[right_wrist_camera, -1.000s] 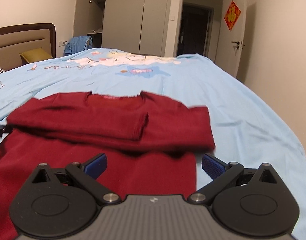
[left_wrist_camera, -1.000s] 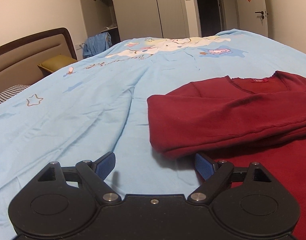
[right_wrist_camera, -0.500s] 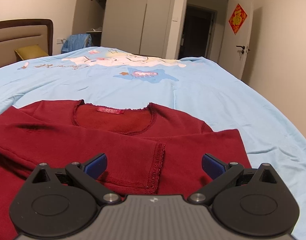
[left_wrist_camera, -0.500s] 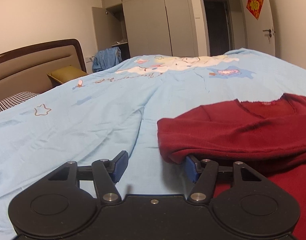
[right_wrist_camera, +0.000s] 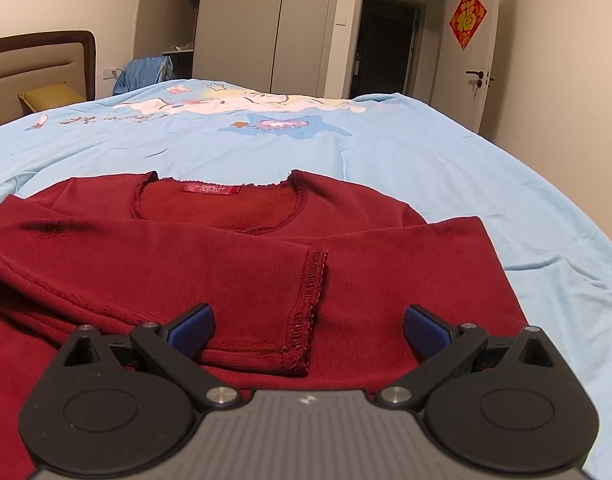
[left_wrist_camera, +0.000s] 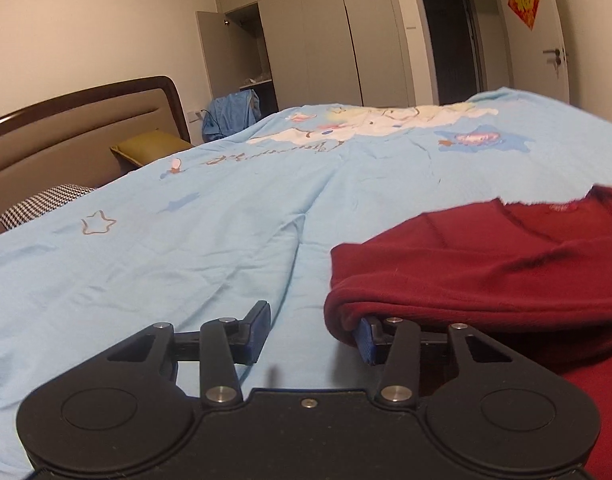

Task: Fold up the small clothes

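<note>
A dark red long-sleeved top (right_wrist_camera: 242,264) lies on the light blue bedspread (right_wrist_camera: 426,160), neck away from me, both sleeves folded across the chest. Its folded left edge shows in the left wrist view (left_wrist_camera: 466,272). My left gripper (left_wrist_camera: 312,334) is open at that left edge; its right finger is tucked under the fold, its left finger rests over bare bedspread (left_wrist_camera: 166,248). My right gripper (right_wrist_camera: 308,326) is open and empty, low over the top's middle, with the upper sleeve's frilled cuff (right_wrist_camera: 310,304) between its fingers.
A padded headboard (left_wrist_camera: 66,136), a yellow pillow (left_wrist_camera: 150,148) and a checked pillow (left_wrist_camera: 42,204) are at the left. Wardrobes (right_wrist_camera: 242,28), a blue garment (right_wrist_camera: 146,74), a dark doorway (right_wrist_camera: 386,44) and a white door (right_wrist_camera: 482,56) stand beyond the bed. Bedspread runs right of the top.
Both grippers have dropped lower and moved forward. The left gripper's right finger has slid under the top's folded left edge. The right gripper has come in over the folded sleeves.
</note>
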The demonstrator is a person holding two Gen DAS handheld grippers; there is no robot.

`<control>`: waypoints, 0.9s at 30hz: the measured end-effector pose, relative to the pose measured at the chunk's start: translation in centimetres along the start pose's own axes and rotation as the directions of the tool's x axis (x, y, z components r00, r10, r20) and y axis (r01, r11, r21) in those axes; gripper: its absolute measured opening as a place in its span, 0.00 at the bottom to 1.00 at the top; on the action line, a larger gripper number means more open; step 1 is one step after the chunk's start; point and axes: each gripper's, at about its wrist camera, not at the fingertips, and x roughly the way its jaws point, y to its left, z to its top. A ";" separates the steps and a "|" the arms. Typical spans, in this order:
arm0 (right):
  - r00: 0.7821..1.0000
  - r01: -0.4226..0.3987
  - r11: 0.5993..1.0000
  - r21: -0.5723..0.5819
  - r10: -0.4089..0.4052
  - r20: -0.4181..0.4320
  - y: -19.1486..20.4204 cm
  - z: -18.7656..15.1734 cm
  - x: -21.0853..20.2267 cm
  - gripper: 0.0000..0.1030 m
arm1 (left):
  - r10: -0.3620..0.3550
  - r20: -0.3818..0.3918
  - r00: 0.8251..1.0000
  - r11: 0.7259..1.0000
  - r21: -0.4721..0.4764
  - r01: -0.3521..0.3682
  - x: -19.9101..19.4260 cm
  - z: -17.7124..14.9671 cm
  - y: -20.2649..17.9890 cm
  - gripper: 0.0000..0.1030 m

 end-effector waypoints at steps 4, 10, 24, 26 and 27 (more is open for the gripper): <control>1.000 -0.010 1.000 0.008 0.010 0.002 -0.2 -0.2 0.0 1.00 | 0.012 -0.060 0.998 1.000 0.022 -0.010 0.6 -1.2 -0.2 0.47; 1.000 -0.013 1.000 0.008 0.013 -0.004 -0.3 -0.3 0.1 1.00 | -0.022 -0.088 0.996 1.000 -0.017 0.021 0.7 -1.4 0.3 0.51; 1.000 -0.031 0.999 -0.036 0.031 0.002 -3.0 -2.8 -9.4 1.00 | -0.127 -0.114 0.985 0.991 -0.063 0.120 -7.6 -3.7 1.9 0.99; 1.000 -0.029 0.999 -0.036 0.028 -0.011 -3.7 -4.1 -11.4 1.00 | -0.169 -0.112 0.979 0.984 -0.071 0.162 -9.4 -4.3 1.9 0.99; 0.999 -0.027 0.999 -0.038 0.026 -0.018 -4.0 -4.7 -12.4 1.00 | -0.187 -0.114 0.976 0.981 -0.075 0.180 -10.2 -4.6 1.8 0.99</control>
